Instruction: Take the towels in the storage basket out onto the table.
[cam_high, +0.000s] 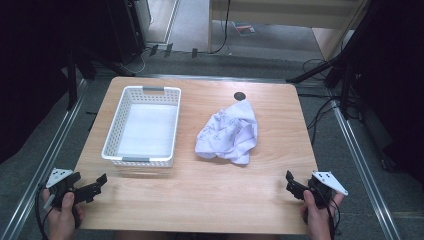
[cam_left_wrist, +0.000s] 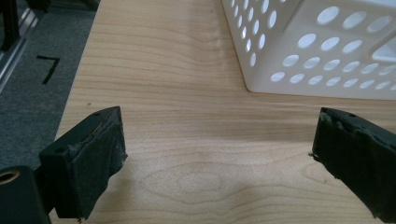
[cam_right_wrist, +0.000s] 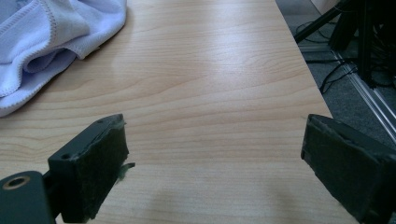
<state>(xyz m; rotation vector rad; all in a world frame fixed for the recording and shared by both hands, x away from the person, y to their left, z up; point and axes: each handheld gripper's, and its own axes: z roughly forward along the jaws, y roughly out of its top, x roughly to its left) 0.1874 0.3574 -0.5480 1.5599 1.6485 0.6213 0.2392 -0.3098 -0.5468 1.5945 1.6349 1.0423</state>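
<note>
Near the middle of the desk (cam_high: 200, 200), a little toward its right edge, lies one crumpled white cloth (cam_high: 228, 132) with a faint print, well apart from both claws. It looks light and soft, so it should sag and trail when lifted rather than keep its shape; it is neither slippery nor fragile. A raised fold or the hemmed edge seen in the right gripper view (cam_right_wrist: 56, 28) would be the likeliest place to pinch, since a flat layer may slide out from between the pads.

One white basket (cam_high: 112, 145) with holes in its walls stands toward the left edge, apparently holding nothing; its near corner shows in the left gripper view (cam_left_wrist: 322, 56).

The left gripper (cam_high: 96, 183) hovers over the near left corner, jaws spread wide with nothing between them. The right gripper (cam_high: 290, 181) sits at the near right corner, jaws likewise spread and holding nothing. That makes two claws, one cloth, one basket.
</note>
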